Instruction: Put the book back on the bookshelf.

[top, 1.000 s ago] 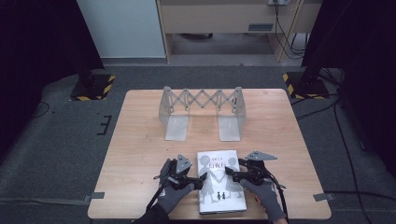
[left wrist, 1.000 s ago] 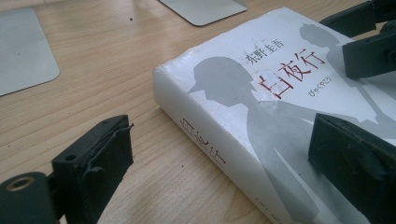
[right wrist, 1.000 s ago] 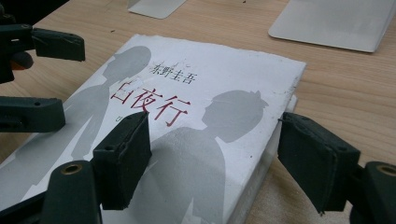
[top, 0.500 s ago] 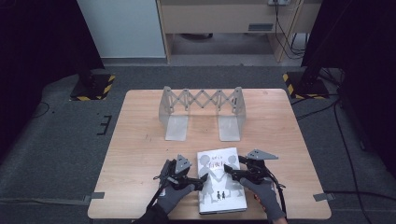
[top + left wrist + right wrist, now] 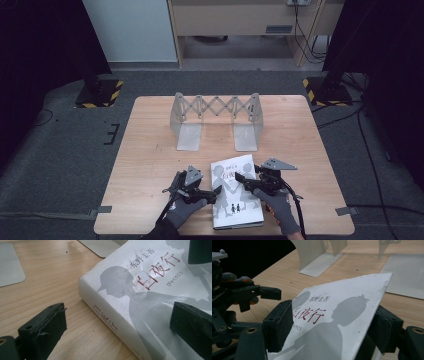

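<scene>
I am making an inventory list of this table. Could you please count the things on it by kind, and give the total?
White thick paperback book with grey silhouettes: 1
Grey metal expandable book rack with scissor lattice: 1
Black two-jaw hand-held grippers, left gripper and right gripper: 2
Total: 4

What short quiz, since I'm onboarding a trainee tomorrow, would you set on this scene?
1. What stands on the table beyond the book?
2. The left gripper is: A) open, B) shut on the book, C) shut on nothing.
3. True or false: the book stands upright in the rack.

Key: 1. the metal rack; 2. A; 3. false, it lies flat near the person.
</scene>
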`<state>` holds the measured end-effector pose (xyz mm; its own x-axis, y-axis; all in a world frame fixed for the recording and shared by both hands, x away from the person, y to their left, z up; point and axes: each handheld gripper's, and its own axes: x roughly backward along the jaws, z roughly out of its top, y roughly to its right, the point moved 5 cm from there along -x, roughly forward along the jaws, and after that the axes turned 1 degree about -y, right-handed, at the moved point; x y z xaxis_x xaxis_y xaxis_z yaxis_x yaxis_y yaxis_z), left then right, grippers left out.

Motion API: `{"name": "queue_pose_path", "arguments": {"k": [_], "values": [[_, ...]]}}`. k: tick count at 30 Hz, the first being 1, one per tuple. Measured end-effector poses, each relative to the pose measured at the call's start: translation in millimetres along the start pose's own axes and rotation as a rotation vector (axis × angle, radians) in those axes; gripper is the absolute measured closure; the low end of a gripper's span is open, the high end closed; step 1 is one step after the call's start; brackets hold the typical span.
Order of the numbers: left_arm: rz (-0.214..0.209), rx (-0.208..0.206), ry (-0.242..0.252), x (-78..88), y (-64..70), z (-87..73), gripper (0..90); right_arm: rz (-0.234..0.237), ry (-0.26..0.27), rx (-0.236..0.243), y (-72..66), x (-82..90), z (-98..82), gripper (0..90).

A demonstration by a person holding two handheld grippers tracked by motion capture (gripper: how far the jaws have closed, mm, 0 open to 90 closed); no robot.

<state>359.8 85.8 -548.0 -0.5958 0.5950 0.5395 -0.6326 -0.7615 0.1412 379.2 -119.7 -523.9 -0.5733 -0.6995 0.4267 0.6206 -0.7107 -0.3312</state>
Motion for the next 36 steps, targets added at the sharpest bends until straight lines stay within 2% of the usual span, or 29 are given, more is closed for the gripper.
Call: {"name": "queue_pose_path", "arguments": {"k": [2, 10, 13, 15, 16, 18, 19, 20, 21, 23, 24, 25, 28, 34, 36], "values": [[0.000, 0.000, 0.001, 0.1, 0.0, -0.1, 0.0, 0.014, -0.010, -0.008, -1.2, -0.9, -0.9, 27.2], [-0.011, 0.013, 0.004, -0.3, -1.6, -1.4, 0.0, 0.019, -0.019, -0.016, -3.8, -6.2, -2.9, 27.8], [-0.010, 0.006, 0.007, -0.4, -1.6, -1.7, 0.2, 0.046, -0.073, -0.028, -7.6, -13.5, -7.6, 29.6], [-0.012, 0.008, 0.008, -0.5, -2.1, -1.9, 0.3, 0.032, -0.071, -0.016, -7.7, -15.5, -8.6, 29.4], [-0.018, 0.018, 0.008, -0.9, -2.6, -2.5, 0.3, 0.027, -0.066, -0.034, -7.0, -16.0, -8.7, 32.2], [-0.020, 0.024, 0.008, -1.0, -2.7, -2.7, 0.4, 0.022, -0.065, -0.042, -6.5, -15.9, -8.7, 33.9], [-0.032, 0.034, 0.004, -0.5, -2.8, -2.8, 1.5, 0.012, -0.056, -0.060, -4.3, -15.1, -7.9, 40.1], [-0.032, 0.034, 0.004, -0.5, -2.8, -2.8, 3.0, 0.012, -0.056, -0.060, -4.3, -15.1, -7.9, 40.1], [-0.040, 0.043, 0.003, 0.1, -2.4, -3.0, 5.6, 0.014, -0.055, -0.086, -2.3, -13.9, -7.1, 46.1], [-0.048, 0.057, 0.010, 0.2, -2.0, -2.7, 9.9, 0.015, -0.055, -0.101, -1.2, -13.3, -7.0, 48.4], [-0.062, 0.074, 0.013, 0.6, -1.8, -2.0, 13.3, 0.022, -0.053, -0.129, 0.8, -12.6, -7.2, 53.3], [-0.062, 0.074, 0.013, 0.6, -1.8, -2.0, 13.9, 0.029, -0.051, -0.148, 1.0, -11.8, -6.9, 55.1], [-0.069, 0.076, 0.018, 1.1, -2.7, -0.9, 18.0, 0.036, -0.041, -0.157, 0.6, -11.2, -5.3, 57.0], [-0.076, 0.093, 0.018, 0.2, -4.4, -1.5, 17.3, 0.046, -0.057, -0.175, 0.4, -11.4, -4.6, 54.2], [-0.080, 0.100, 0.018, 0.3, -4.9, -1.7, 17.2, 0.053, -0.056, -0.154, -1.8, -12.1, -3.6, 47.9]]}}
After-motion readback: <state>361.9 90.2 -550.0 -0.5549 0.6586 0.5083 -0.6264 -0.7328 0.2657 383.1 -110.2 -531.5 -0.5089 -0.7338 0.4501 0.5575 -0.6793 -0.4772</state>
